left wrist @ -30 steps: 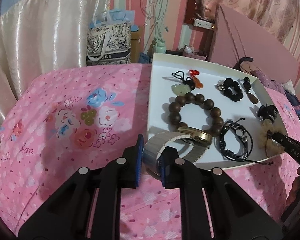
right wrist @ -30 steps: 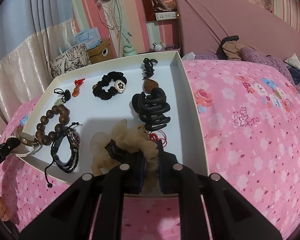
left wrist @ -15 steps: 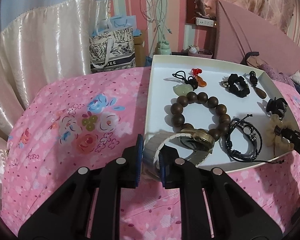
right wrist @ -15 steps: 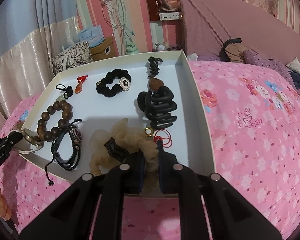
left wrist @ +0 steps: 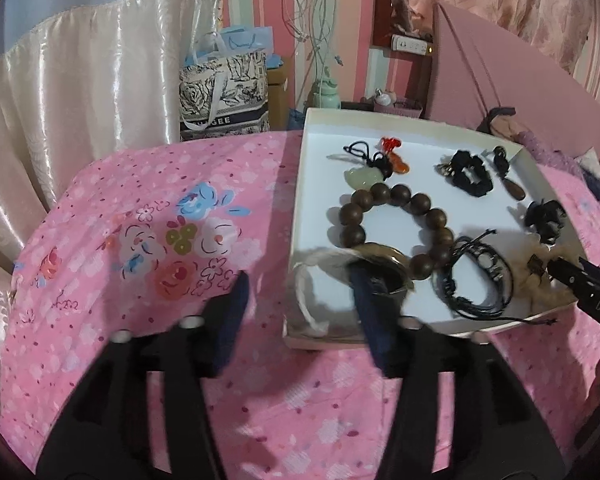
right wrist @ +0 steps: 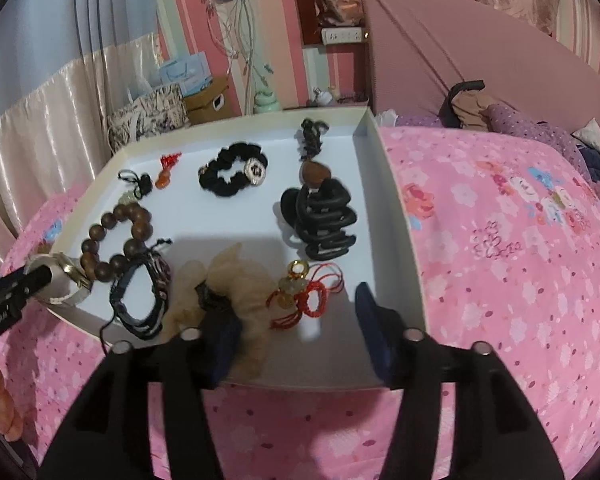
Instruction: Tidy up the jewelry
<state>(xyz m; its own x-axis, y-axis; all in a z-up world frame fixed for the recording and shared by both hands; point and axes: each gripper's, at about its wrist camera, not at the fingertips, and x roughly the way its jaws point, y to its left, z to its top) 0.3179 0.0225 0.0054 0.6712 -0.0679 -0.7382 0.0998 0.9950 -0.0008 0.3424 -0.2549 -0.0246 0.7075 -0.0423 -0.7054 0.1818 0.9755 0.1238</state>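
Observation:
A white tray [left wrist: 298,216] on the pink bedspread holds the jewelry. My left gripper [left wrist: 300,314] hovers at its near-left corner with its jaws opening. The white-strapped watch [left wrist: 312,280] lies loose between them, and no pad presses on it. In the right wrist view my right gripper [right wrist: 296,336] is at the tray's near edge, its jaws opening too. The beige scrunchie [right wrist: 236,280] rests by its left finger. A red cord charm [right wrist: 300,292] lies between the fingers, untouched. Also in the tray are a wooden bead bracelet [left wrist: 392,232], black cord bracelets [right wrist: 144,300], a black claw clip [right wrist: 324,220] and a black scrunchie [right wrist: 232,172].
Small pendants [left wrist: 364,172] lie at the tray's far side. The flowered bedspread [left wrist: 140,248] spreads left of the tray and right of it [right wrist: 520,240]. A patterned bag [left wrist: 224,96], cream curtains and a padded headboard [right wrist: 460,40] stand behind.
Both grippers were shut, the left on the watch strap and the right on the beige scrunchie. Both have now let go, and the two items lie in the tray.

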